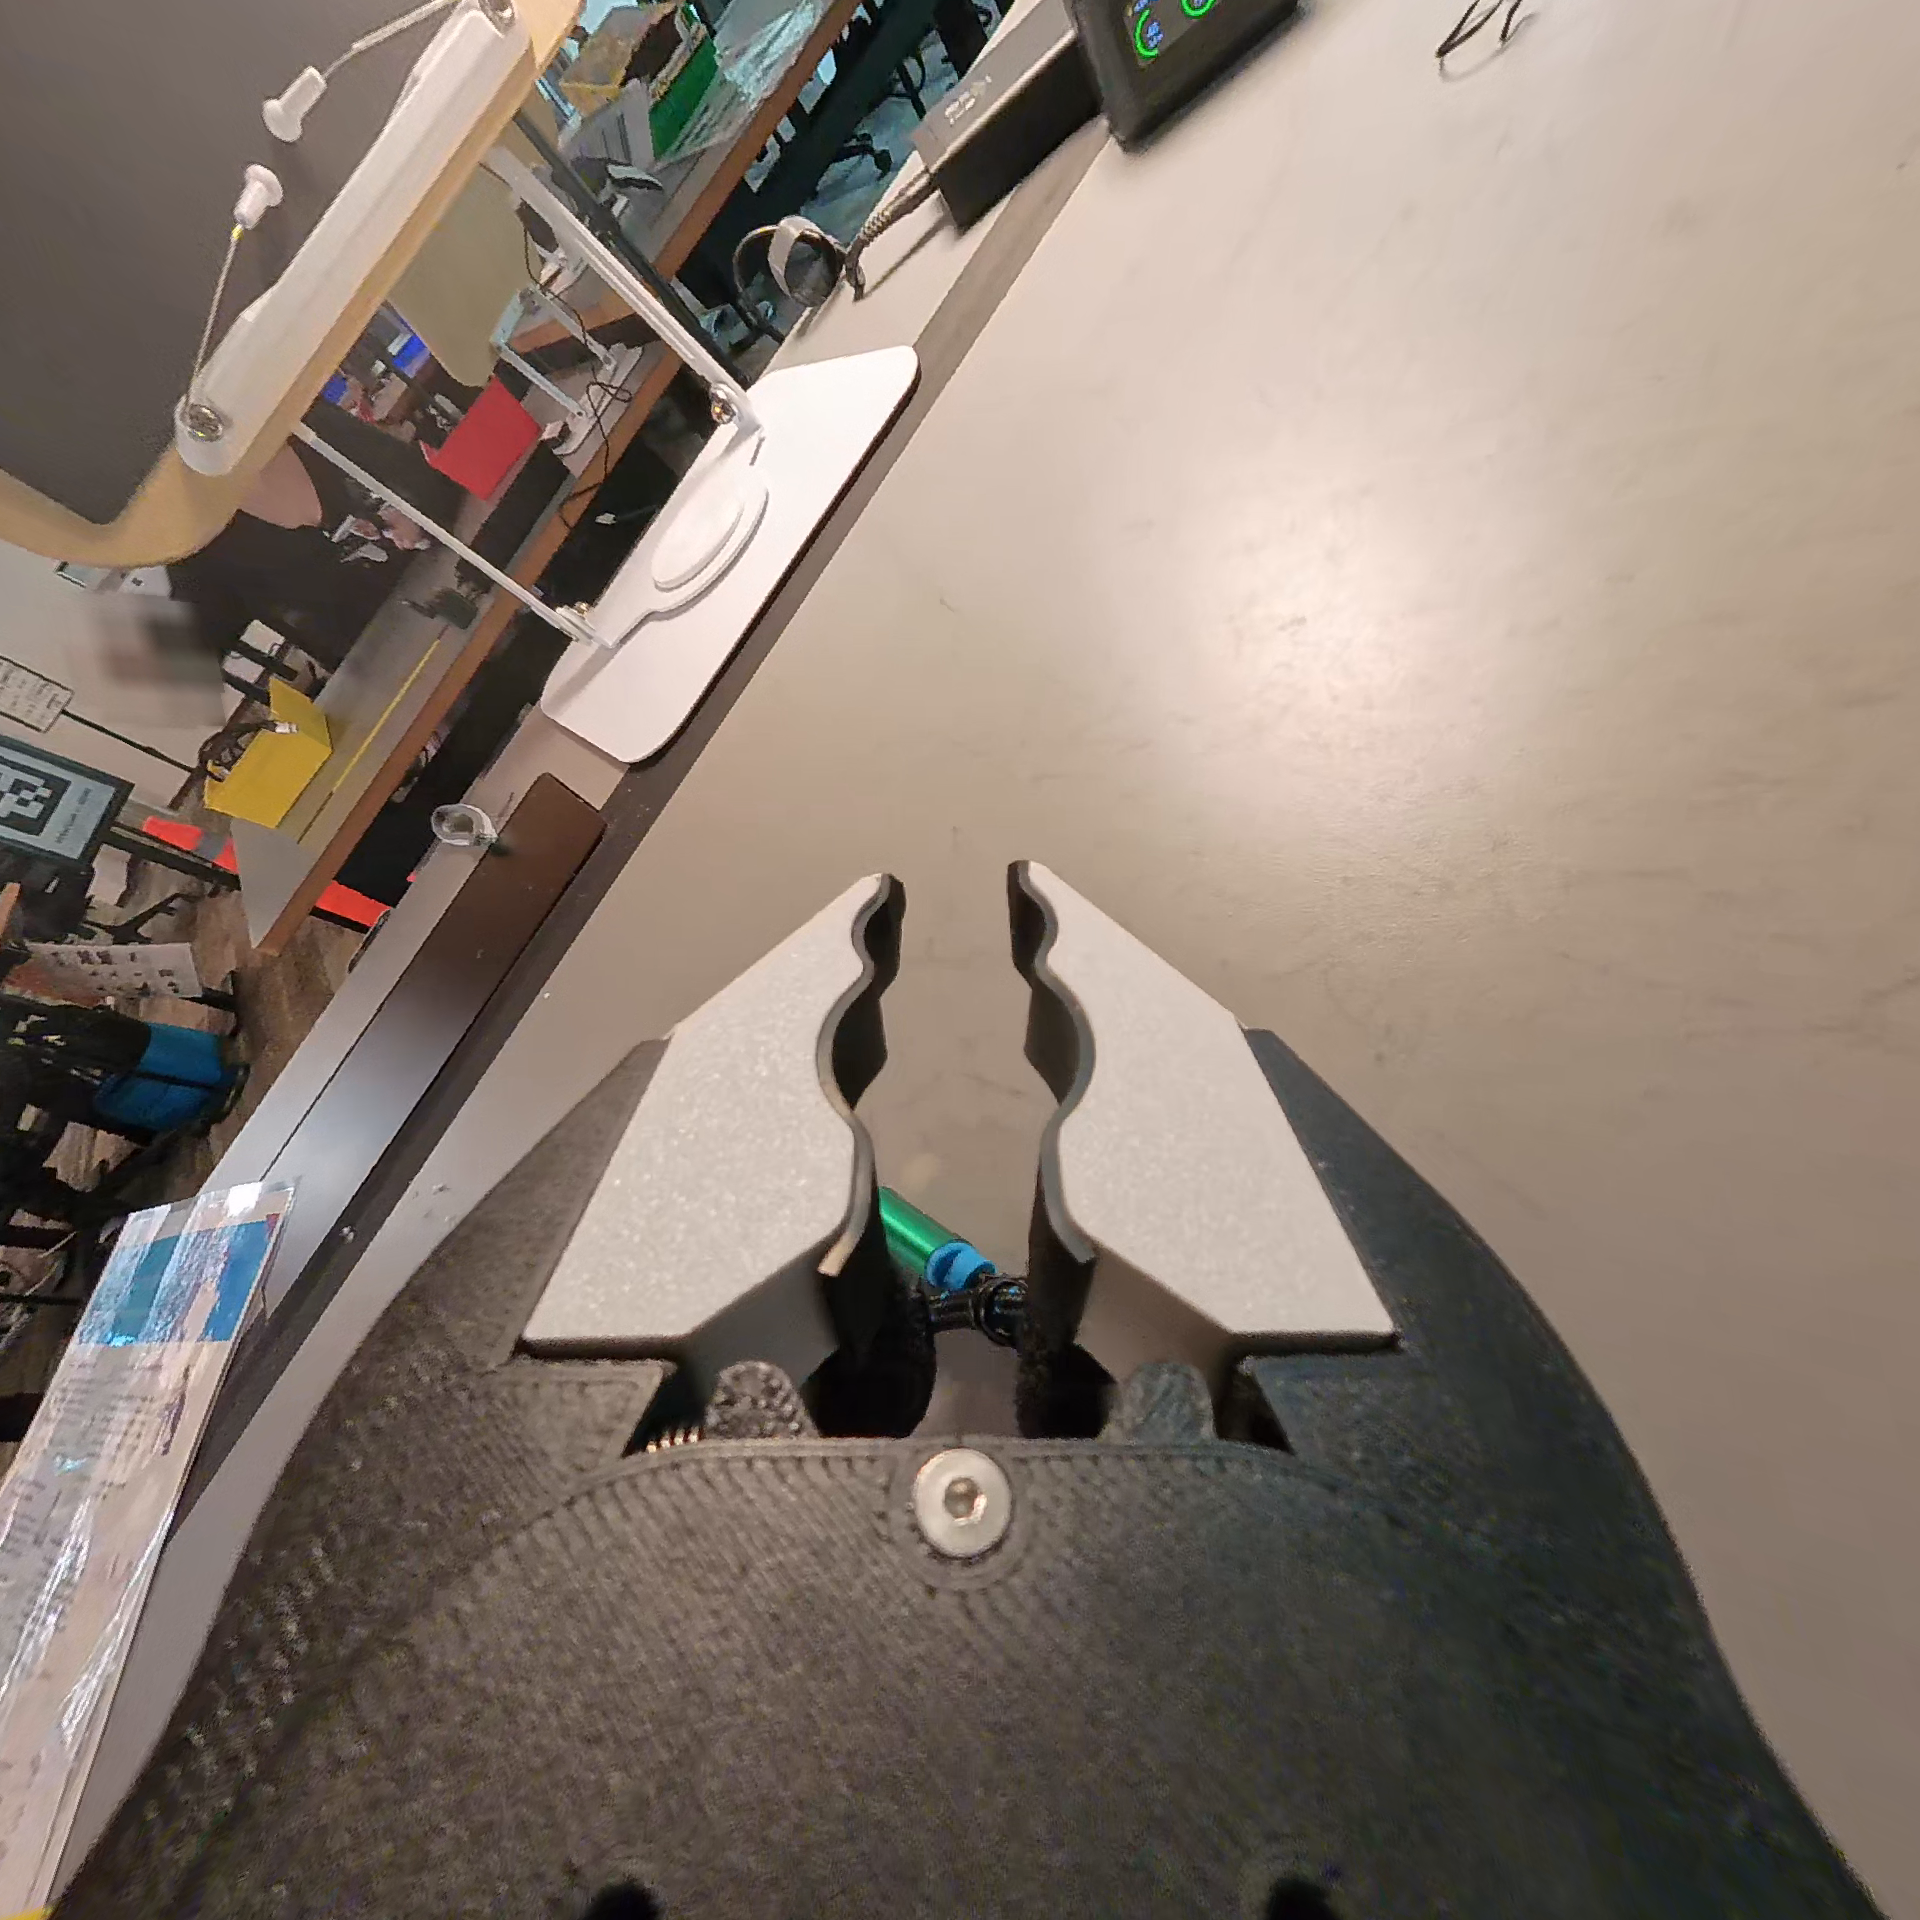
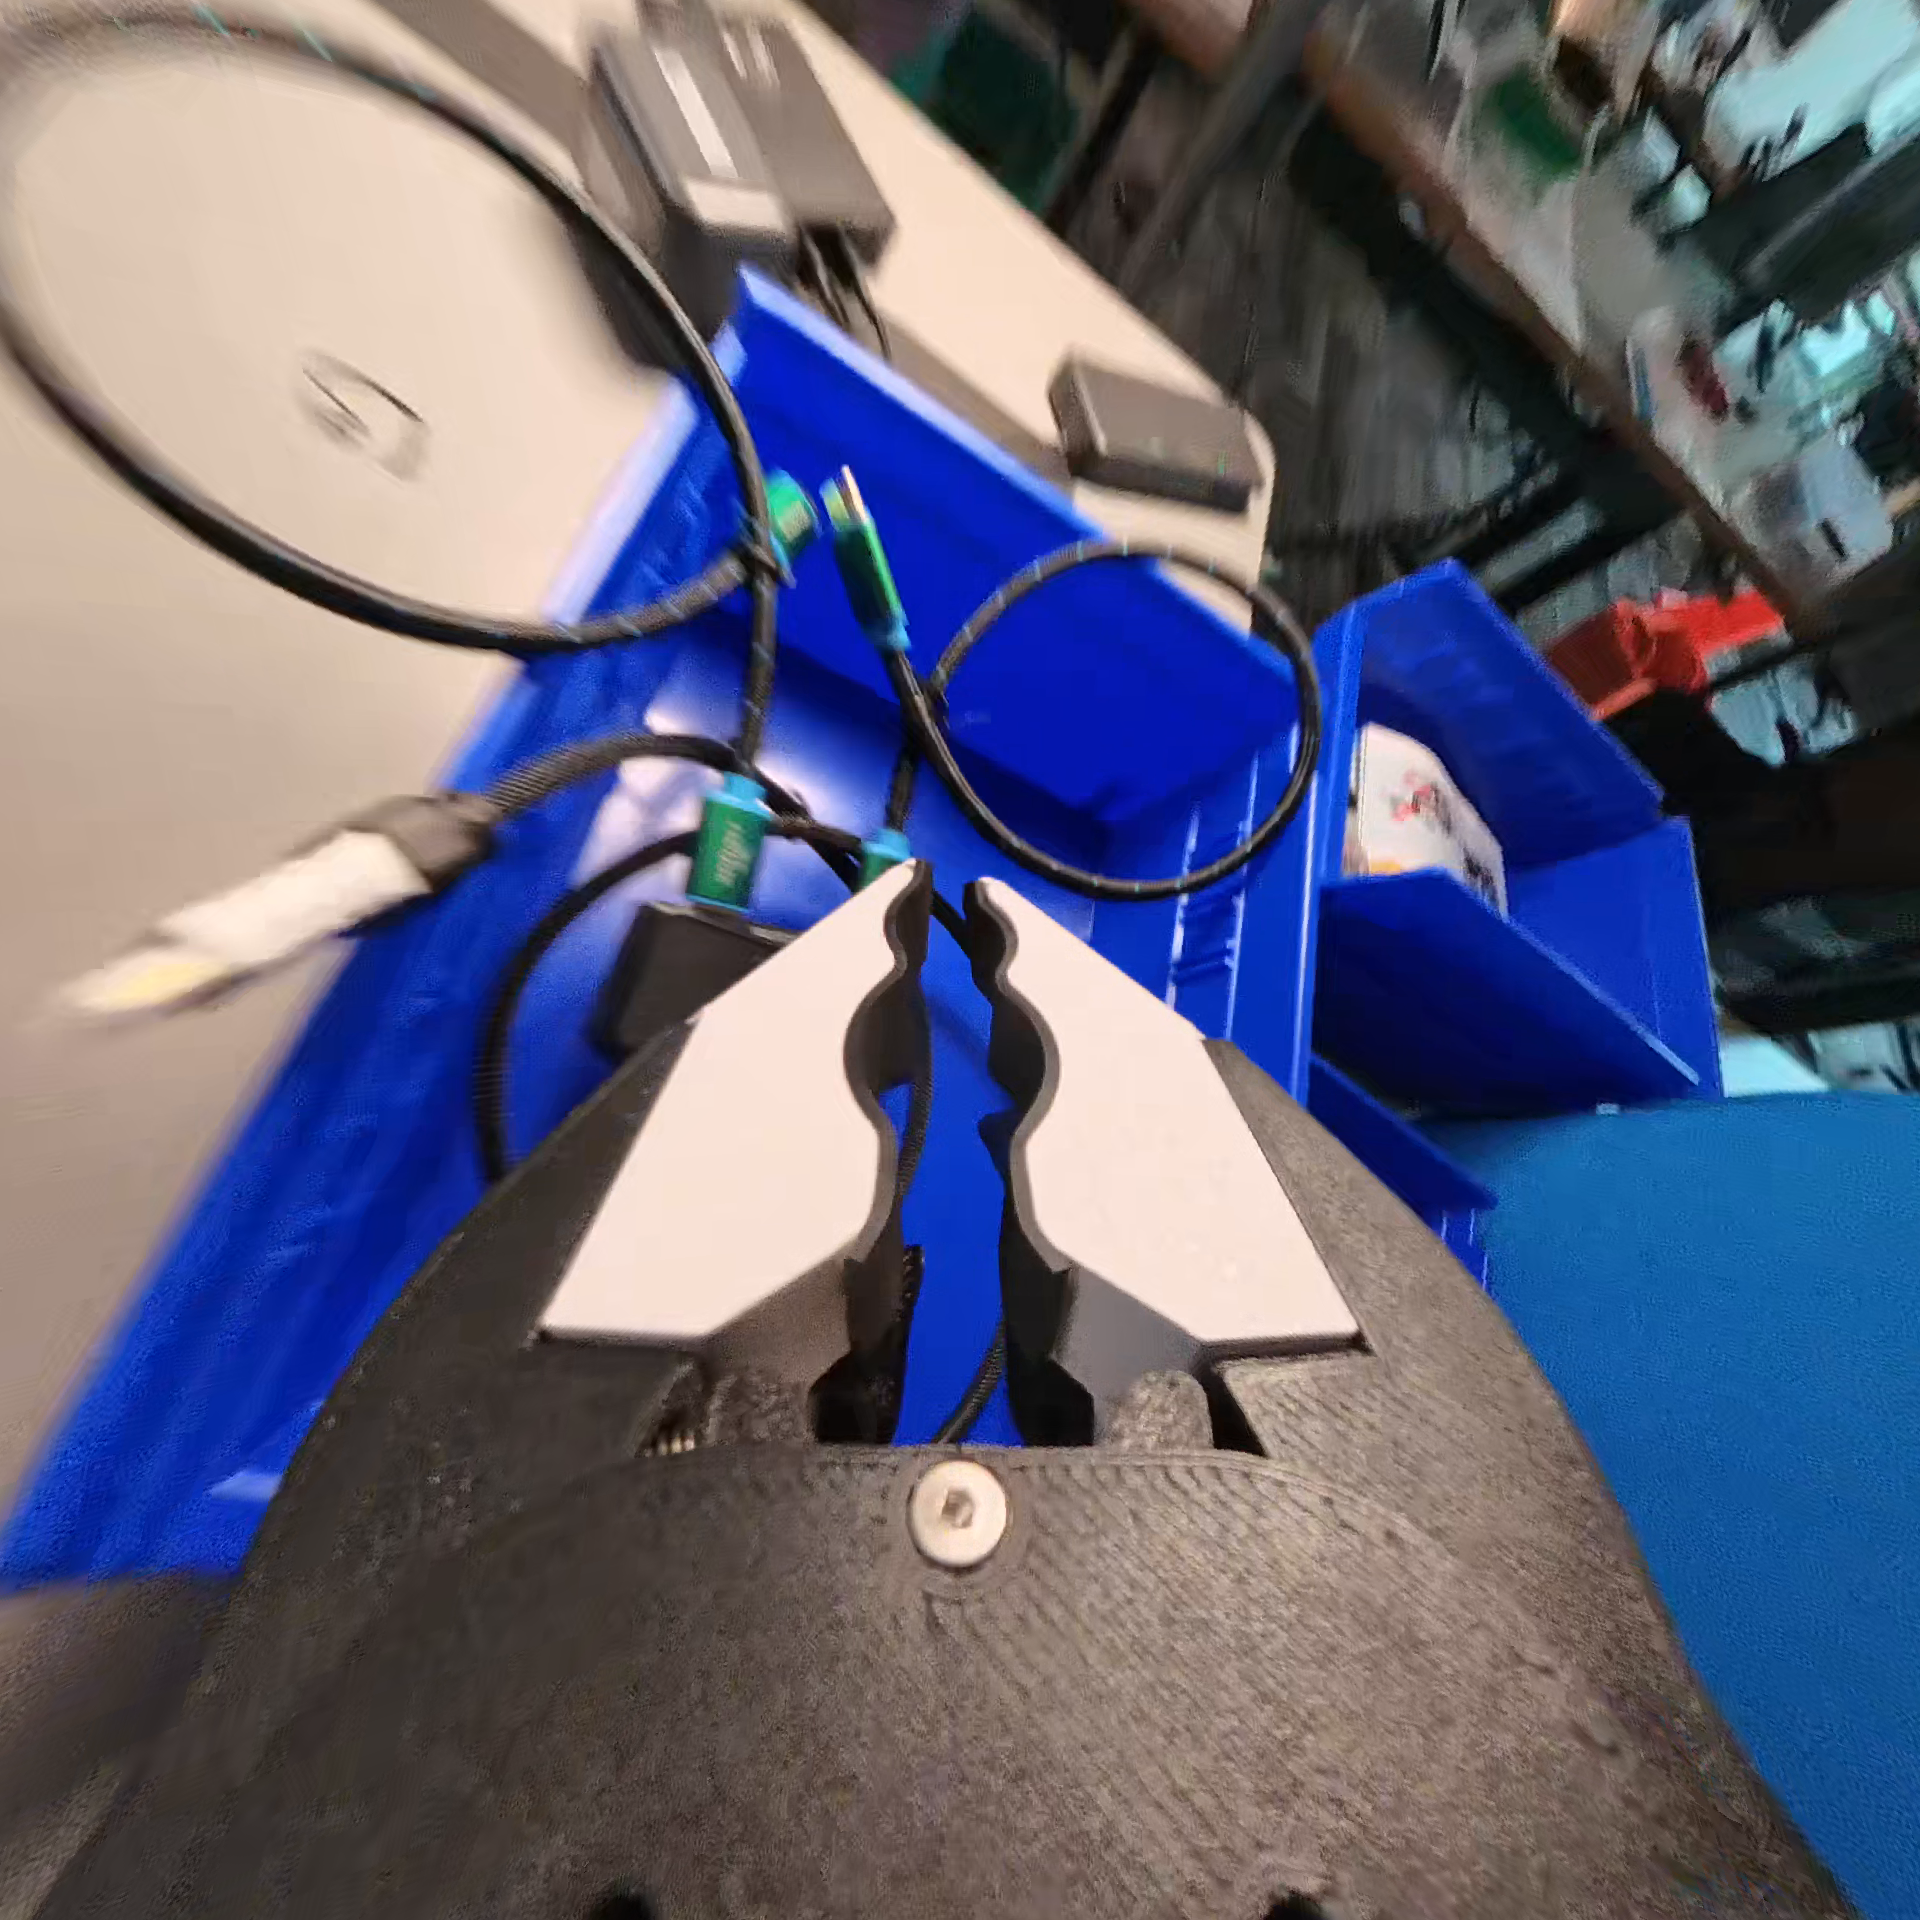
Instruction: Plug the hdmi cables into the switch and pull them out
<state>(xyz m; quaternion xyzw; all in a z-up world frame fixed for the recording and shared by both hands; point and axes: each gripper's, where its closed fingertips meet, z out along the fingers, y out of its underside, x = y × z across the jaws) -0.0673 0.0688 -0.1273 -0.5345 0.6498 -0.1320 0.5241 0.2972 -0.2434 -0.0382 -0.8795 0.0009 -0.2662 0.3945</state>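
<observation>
Green-shelled HDMI plugs point(image 2: 727, 847) on black braided cables point(image 2: 1091, 862) lie tangled in a blue bin point(image 2: 1039, 707), one plug seated in a small black switch point(image 2: 675, 971). The right gripper point(image 2: 945, 883) is nearly closed around a cable strand, though real pinching cannot be told; the left gripper point(image 1: 954, 883) hovers parted and empty above the beige table point(image 1: 1455, 623), a green plug point(image 1: 914, 1231) beneath it. Pulling on that strand could drag the unheld switch and snag the loops, with the bin's walls crowding any approach.

The left wrist camera rides low and close over the pale tabletop point(image 1: 1351, 623), tilted, facing its far edge. The right wrist camera, blurred, looks steeply down into a blue bin point(image 2: 1039, 675) of cables at that table's corner. Only the tabletop appears in both.
</observation>
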